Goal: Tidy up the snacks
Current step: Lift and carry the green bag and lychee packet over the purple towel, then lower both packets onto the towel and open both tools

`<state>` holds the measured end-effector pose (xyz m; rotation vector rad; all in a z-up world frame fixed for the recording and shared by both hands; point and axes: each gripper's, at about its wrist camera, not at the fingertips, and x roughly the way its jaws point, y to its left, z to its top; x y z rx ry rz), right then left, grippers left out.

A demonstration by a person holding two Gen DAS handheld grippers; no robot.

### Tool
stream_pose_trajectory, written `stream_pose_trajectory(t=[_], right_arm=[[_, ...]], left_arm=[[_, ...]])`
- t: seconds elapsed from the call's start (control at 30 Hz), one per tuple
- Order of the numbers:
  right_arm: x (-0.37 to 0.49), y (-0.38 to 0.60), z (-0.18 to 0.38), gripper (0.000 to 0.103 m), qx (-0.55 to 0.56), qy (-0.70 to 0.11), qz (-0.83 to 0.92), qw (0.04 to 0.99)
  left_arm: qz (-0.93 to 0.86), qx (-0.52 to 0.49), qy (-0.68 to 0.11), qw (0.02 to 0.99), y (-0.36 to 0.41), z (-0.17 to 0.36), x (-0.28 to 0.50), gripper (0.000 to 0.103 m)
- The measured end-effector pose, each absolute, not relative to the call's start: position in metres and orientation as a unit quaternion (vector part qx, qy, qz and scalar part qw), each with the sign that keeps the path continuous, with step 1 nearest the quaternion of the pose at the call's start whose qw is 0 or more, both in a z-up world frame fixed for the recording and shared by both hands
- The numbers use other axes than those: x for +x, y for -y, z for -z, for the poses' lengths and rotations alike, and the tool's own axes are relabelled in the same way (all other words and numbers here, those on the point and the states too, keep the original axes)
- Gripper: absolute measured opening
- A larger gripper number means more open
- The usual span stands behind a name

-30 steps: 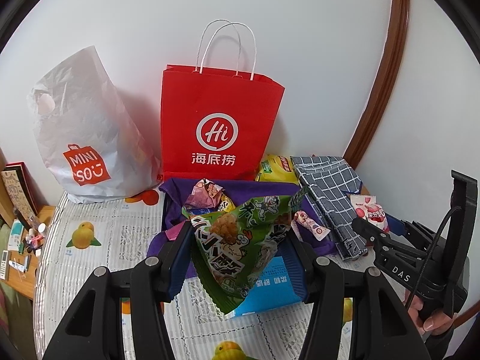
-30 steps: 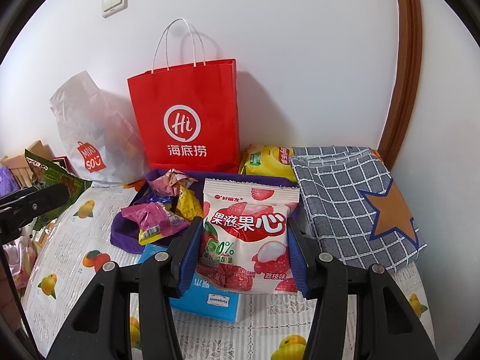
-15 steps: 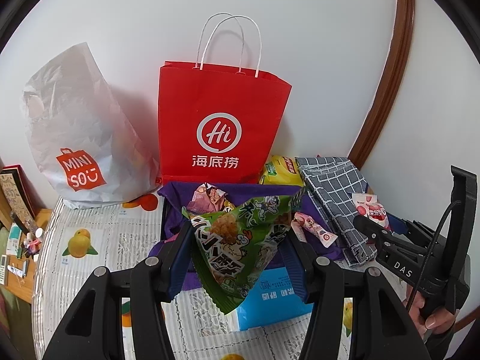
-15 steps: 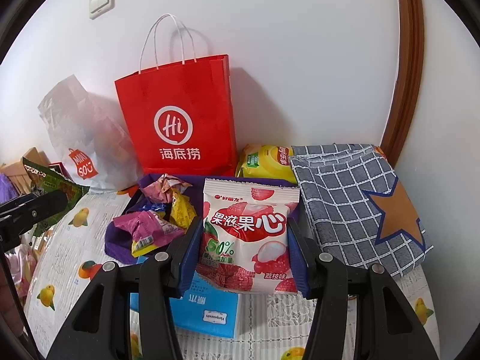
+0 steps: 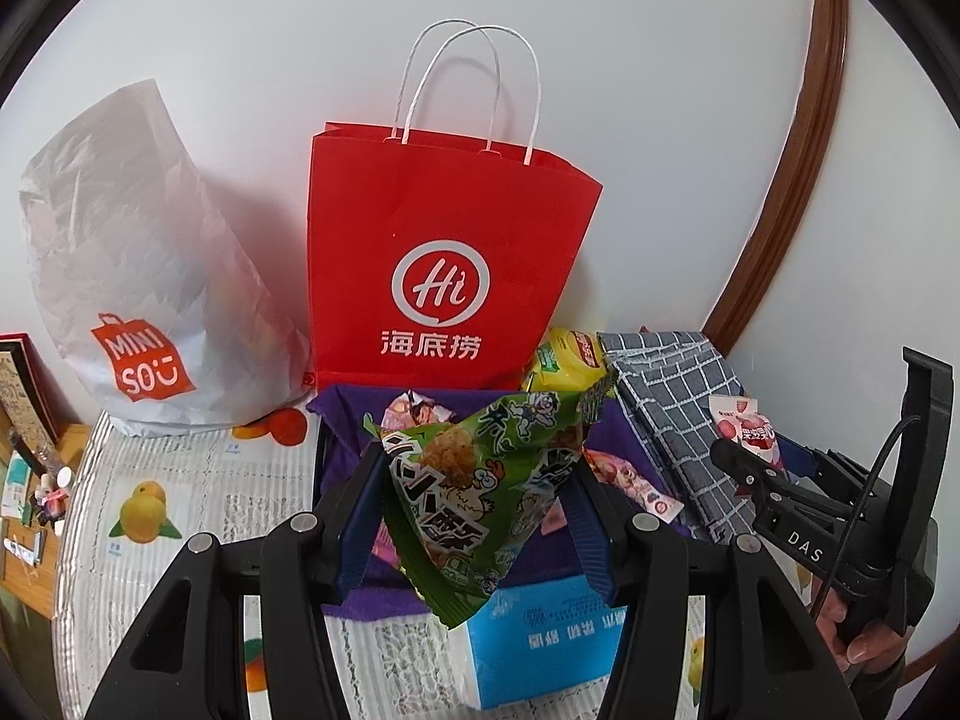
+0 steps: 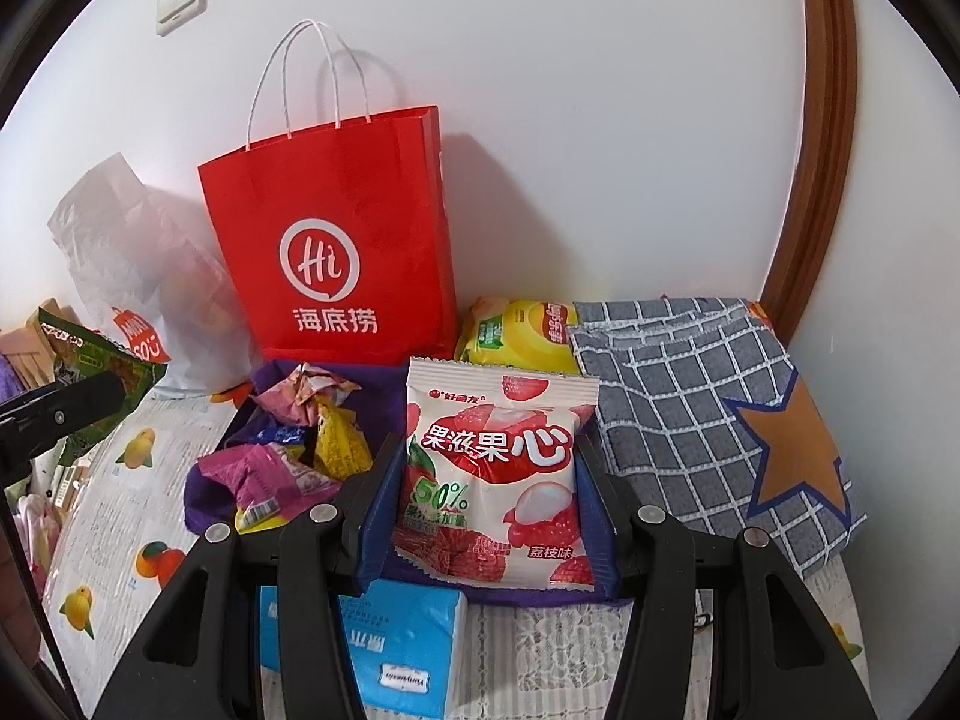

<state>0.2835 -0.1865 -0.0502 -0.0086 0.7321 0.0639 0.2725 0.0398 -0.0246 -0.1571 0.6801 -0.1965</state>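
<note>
While several wrapped snacks already lie in the purple bin (image 6: 384,402) before the red paper bag (image 6: 336,240), two remain airborne above it: the left gripper (image 5: 474,516) clamps a green snack packet (image 5: 480,480), and the right gripper (image 6: 489,516) clamps a lychee gummy packet (image 6: 498,474).

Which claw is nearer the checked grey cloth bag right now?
Right. The right claw, shut on the lychee gummy pack, sits just beside the checked grey cloth bag; the left claw, holding the green snack pack, is farther left over the purple box.
</note>
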Motion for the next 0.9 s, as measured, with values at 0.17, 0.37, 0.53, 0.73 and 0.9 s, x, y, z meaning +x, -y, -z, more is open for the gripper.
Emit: stream_pose_trajectory(t=[0.17,0.37,0.53,0.73,0.9], right_arm=[[0.296,0.184,0.047,0.053,-0.008,-0.352,-0.033,0.935],[0.315,0.183,0.048,0.053,-0.001,-0.353,-0.035,0.935],[0.331,0.182,0.053,0.053,-0.005,-0.356,-0.035,0.934],[0.348,0.185,0.068,0.053,-0.009,-0.367,-0.030,0.930],[0.366,0.186,0.090,0.053,-0.010,-0.393,-0.034,0.919]], left_arm=[[0.097,-0.073,-0.330,0.936,-0.037,0.022,0.285,0.054],[0.099,-0.074,-0.330,0.936,-0.036,0.022,0.303,0.054],[0.100,-0.073,-0.331,0.936,-0.037,0.025,0.318,0.054],[0.100,-0.088,-0.345,0.929,-0.044,0.041,0.343,0.054],[0.103,-0.100,-0.367,0.919,-0.043,0.063,0.366,0.054]])
